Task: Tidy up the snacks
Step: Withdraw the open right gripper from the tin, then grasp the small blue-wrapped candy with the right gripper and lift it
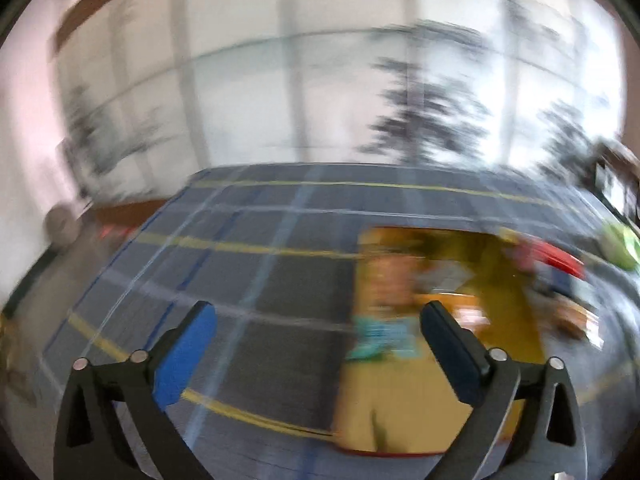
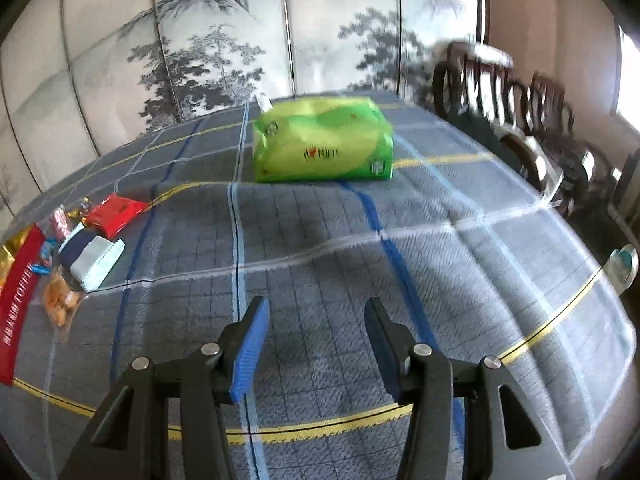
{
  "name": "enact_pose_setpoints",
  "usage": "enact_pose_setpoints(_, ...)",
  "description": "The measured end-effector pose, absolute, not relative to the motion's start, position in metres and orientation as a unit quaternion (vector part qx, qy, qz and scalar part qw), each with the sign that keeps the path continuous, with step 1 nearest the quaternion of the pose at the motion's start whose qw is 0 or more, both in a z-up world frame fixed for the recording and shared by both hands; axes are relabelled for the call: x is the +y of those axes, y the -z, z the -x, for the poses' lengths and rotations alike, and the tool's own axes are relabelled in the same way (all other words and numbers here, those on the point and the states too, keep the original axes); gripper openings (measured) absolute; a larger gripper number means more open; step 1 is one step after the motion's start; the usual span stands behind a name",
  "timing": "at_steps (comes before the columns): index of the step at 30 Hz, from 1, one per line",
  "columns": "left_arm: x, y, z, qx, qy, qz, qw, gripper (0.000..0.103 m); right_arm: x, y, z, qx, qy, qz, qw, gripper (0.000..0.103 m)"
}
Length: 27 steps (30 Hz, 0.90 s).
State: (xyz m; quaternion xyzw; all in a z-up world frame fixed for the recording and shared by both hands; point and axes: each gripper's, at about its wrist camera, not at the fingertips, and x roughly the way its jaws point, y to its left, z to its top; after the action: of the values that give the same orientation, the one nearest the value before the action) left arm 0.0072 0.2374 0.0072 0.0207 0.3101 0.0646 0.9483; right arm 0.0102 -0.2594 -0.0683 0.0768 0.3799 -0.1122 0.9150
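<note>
The left wrist view is heavily blurred. My left gripper (image 1: 318, 312) stands wide open above the plaid tablecloth (image 1: 248, 264), nothing between its fingers. Just beyond its right finger lies a yellow box (image 1: 400, 408) with a red rim, blurred snacks inside. In the right wrist view my right gripper (image 2: 317, 306) is open and empty over the cloth. At the left edge lie loose snacks: a red packet (image 2: 114, 210), a navy and white packet (image 2: 92, 256), orange snacks in a clear bag (image 2: 60, 300) and small candies (image 2: 60, 216), beside the box's red lettered rim (image 2: 18, 300).
A green plastic-wrapped pack (image 2: 324, 146) lies at the far middle of the table, seen also as a green blur (image 1: 620, 248). Dark wooden chairs (image 2: 520, 100) line the table's right side. A painted folding screen (image 2: 200, 60) stands behind the table.
</note>
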Motion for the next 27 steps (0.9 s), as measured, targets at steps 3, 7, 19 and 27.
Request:
enact_pose_setpoints(3, 0.19, -0.034, -0.014, 0.315, -0.014, -0.046, 0.948, 0.102, -0.25, 0.064, -0.006, 0.363, 0.088, -0.064, 0.925, 0.051)
enact_pose_setpoints(7, 0.159, -0.058, -0.02, 0.308, 0.02, -0.033, 0.95, 0.102, -0.209, 0.043, -0.006, 0.337, -0.061, -0.073, 0.937, 0.051)
enact_pose_setpoints(19, 0.184, -0.057, -0.023, 0.354, 0.019, 0.037, 0.934, 0.102, 0.012, 0.034, -0.106, 0.377, -0.375, 0.235, 0.814, 0.051)
enact_pose_setpoints(27, 0.217, -0.041, -0.028, 0.38, 0.003, 0.068, 0.923, 0.102, 0.062, 0.052, -0.158, 0.401, -0.411, 0.332, 0.749, 0.051)
